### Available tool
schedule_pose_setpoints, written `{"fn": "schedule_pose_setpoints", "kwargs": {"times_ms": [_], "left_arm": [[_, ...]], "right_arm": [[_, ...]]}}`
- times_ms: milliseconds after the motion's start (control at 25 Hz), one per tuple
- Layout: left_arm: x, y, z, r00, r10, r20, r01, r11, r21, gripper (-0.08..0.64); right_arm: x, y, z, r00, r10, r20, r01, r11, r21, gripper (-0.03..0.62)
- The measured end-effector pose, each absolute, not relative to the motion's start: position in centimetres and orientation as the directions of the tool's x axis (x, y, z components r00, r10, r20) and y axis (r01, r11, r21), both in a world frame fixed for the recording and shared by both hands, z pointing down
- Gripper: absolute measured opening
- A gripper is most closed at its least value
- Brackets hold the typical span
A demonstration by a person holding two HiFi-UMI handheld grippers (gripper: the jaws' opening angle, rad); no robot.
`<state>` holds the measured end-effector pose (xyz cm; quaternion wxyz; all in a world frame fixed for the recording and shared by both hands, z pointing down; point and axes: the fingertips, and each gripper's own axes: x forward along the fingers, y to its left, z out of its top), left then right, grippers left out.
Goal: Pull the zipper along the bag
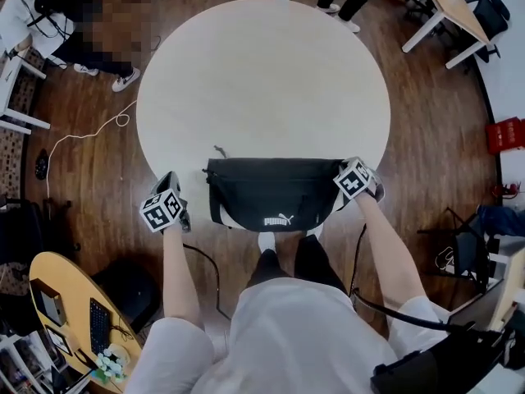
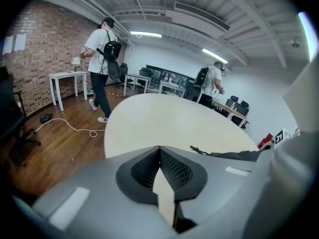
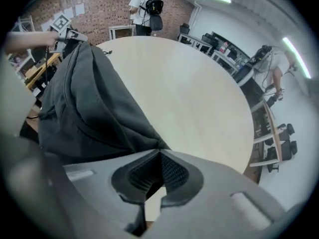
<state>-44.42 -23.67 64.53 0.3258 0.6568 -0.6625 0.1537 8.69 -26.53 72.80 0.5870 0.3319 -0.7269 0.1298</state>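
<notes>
A black bag (image 1: 271,191) with a white logo lies along the near edge of the round table (image 1: 262,72). Its zipper cord (image 1: 217,150) sticks out at the bag's left end, also seen in the left gripper view as the cord (image 2: 199,150). My left gripper (image 1: 171,180) hangs off the table's edge, left of the bag and apart from it; its jaws (image 2: 159,151) are shut with nothing between them. My right gripper (image 1: 349,189) is at the bag's right end. In the right gripper view the bag's fabric (image 3: 84,108) runs into the closed tips of the right gripper (image 3: 159,152).
A person walks past the far left of the table (image 2: 102,59), another stands behind it (image 2: 212,81). A white cable (image 1: 82,134) lies on the wooden floor at the left. A small desk with a keyboard (image 1: 74,302) stands at the near left, white desks (image 1: 447,11) at the far right.
</notes>
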Motion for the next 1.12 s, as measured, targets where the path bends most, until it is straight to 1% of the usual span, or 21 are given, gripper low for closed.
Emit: {"fn": "schedule_pose_setpoints", "kwargs": {"times_ms": [120, 240, 360, 440, 520, 600, 720, 800, 880, 1000, 1120], "left_arm": [[-47.0, -21.7, 60.7, 0.013, -0.821, 0.571, -0.968, 0.132, 0.212, 0.017], [-45.8, -19.7, 56.8, -0.007, -0.875, 0.484, -0.961, 0.14, 0.24, 0.017], [-40.4, -16.6, 52.4, 0.063, -0.923, 0.38, -0.961, 0.047, 0.272, 0.017], [-35.0, -13.8, 49.2, 0.13, -0.941, 0.312, -0.968, -0.052, 0.245, 0.017], [-28.8, -10.5, 46.4, 0.208, -0.944, 0.257, -0.967, -0.158, 0.201, 0.017], [-22.8, -6.9, 43.7, 0.278, -0.937, 0.21, -0.956, -0.248, 0.157, 0.017], [-14.9, -0.8, 40.1, 0.36, -0.919, 0.161, -0.932, -0.346, 0.107, 0.017], [-10.9, 3.1, 38.3, 0.388, -0.911, 0.142, -0.922, -0.381, 0.074, 0.017], [-8.6, 6.3, 37.3, 0.373, -0.918, 0.137, -0.926, -0.376, 0.001, 0.017], [-7.0, 10.3, 35.9, 0.344, -0.929, 0.134, -0.926, -0.359, -0.114, 0.017], [-6.1, 12.0, 34.5, 0.361, -0.927, 0.104, -0.921, -0.372, -0.115, 0.017]], "right_arm": [[9.4, -27.2, 69.4, -0.107, -0.469, 0.876, -0.758, 0.609, 0.234, -0.012], [8.1, -26.1, 62.0, -0.212, -0.639, 0.739, -0.852, 0.491, 0.18, -0.012], [6.1, -22.0, 54.3, -0.321, -0.786, 0.529, -0.896, 0.433, 0.099, -0.012], [5.2, -18.2, 49.7, -0.364, -0.849, 0.382, -0.916, 0.401, 0.017, -0.012], [4.7, -13.9, 46.2, -0.4, -0.876, 0.267, -0.914, 0.403, -0.048, -0.012], [4.0, -9.3, 43.4, -0.45, -0.875, 0.18, -0.893, 0.447, -0.059, -0.012], [3.4, -2.1, 39.7, -0.515, -0.853, 0.08, -0.857, 0.513, -0.053, -0.012], [4.2, 2.3, 37.7, -0.524, -0.851, 0.042, -0.852, 0.523, -0.04, -0.012], [5.0, 5.9, 36.6, -0.521, -0.853, 0.038, -0.854, 0.52, -0.025, -0.012], [4.8, 10.8, 35.5, -0.541, -0.84, 0.04, -0.84, 0.542, 0.011, -0.012], [4.7, 13.4, 33.4, -0.544, -0.839, 0.0, -0.838, 0.544, 0.036, -0.012]]}}
